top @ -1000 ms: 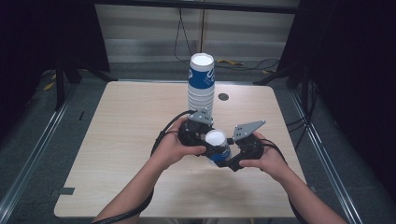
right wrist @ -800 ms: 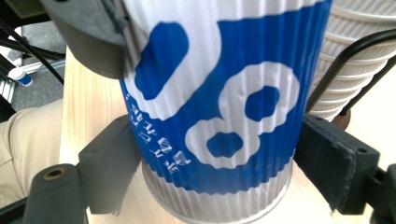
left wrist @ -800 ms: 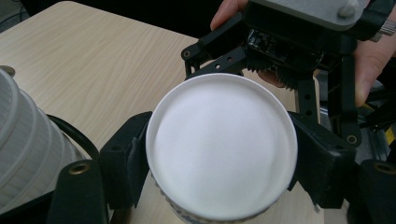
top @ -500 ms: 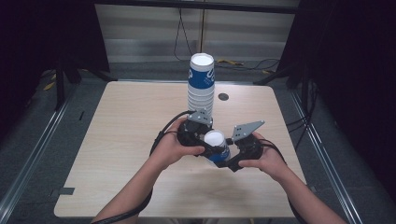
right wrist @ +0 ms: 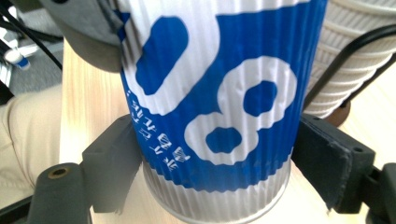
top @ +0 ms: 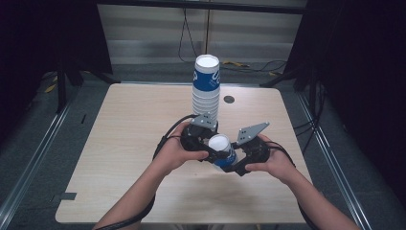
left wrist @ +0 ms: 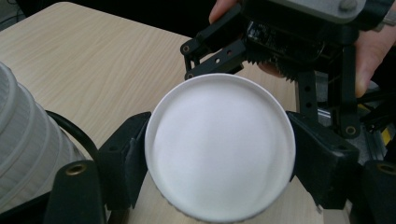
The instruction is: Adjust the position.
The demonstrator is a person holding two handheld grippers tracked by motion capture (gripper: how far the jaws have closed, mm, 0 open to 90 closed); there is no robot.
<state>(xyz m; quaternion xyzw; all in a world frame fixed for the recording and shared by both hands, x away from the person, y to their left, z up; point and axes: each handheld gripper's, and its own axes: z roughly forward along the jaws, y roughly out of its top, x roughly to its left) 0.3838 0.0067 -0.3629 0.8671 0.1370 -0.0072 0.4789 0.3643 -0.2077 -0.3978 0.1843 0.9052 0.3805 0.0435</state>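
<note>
A blue-and-white ribbed paper cup is held above the table's front middle, white base up, between both grippers. My left gripper is shut on it; in the left gripper view the cup's round white base sits end-on between the jaws, with the other gripper just beyond. My right gripper is shut on the same cup; its view shows the cup's blue printed side pinched between both jaws. A tall upside-down stack of the same cups stands right behind the grippers.
The light wooden table has free room left and right of the hands. A small dark round hole lies beside the stack. Cables trail on the floor beyond the far edge. The stack stands close to both grippers.
</note>
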